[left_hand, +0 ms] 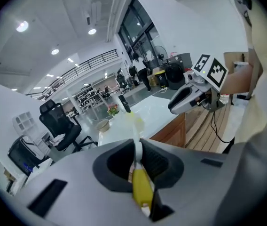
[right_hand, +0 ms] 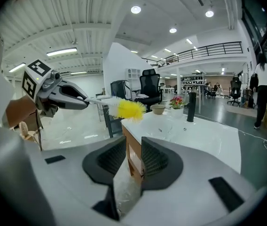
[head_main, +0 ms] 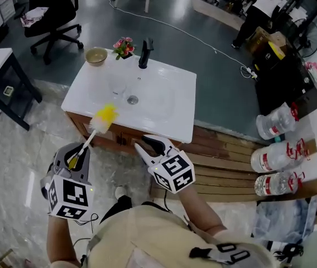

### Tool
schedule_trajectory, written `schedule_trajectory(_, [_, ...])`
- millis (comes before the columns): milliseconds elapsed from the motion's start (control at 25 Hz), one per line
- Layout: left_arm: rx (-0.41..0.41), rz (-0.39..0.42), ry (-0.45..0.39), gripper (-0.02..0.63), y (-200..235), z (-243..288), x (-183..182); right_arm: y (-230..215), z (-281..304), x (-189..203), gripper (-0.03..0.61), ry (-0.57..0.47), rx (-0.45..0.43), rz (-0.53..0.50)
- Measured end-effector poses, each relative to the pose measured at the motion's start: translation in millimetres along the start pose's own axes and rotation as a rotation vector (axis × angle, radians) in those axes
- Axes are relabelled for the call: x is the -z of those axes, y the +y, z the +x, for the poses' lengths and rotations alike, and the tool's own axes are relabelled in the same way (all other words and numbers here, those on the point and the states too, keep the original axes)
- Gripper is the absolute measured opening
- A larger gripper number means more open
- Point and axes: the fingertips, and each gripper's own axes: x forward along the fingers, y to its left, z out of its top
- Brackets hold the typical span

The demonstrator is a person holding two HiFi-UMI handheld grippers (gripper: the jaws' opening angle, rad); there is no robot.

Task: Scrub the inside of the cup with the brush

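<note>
My left gripper is shut on the yellow grip of a white-handled brush. The brush's fluffy yellow head points up toward the front left edge of the white sink top. A faint clear cup seems to stand in the basin, left of the drain. My right gripper hovers in front of the cabinet with its jaws close together and nothing between them; only the cabinet and floor show through the narrow slit. In the right gripper view, the left gripper shows at the left.
A black faucet, a small pot of pink flowers and a tan bowl line the sink's back edge. Large water bottles lie on wooden decking to the right. An office chair stands behind.
</note>
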Motion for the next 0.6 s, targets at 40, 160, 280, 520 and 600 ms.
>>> schedule_trajectory(40, [0.014, 0.025, 0.0, 0.044, 6, 5, -1, -3, 6, -2, 0.092, 0.005, 0.009, -0.002])
schedule_trajectory(160, [0.046, 0.108, 0.009, 0.044, 23, 25, -6, -14, 24, -3, 0.092, 0.027, 0.031, -0.009])
schedule_trajectory(280, [0.077, 0.167, 0.022, 0.044, 36, 46, -11, -26, 38, -2, 0.092, 0.048, 0.039, 0.004])
schedule_trajectory(520, [0.092, 0.272, 0.088, 0.044, 59, 98, -20, -69, 74, -4, 0.092, 0.077, 0.043, -0.014])
schedule_trajectory(600, [0.11, 0.293, 0.114, 0.044, 66, 114, -25, -85, 88, -7, 0.092, 0.089, 0.038, -0.028])
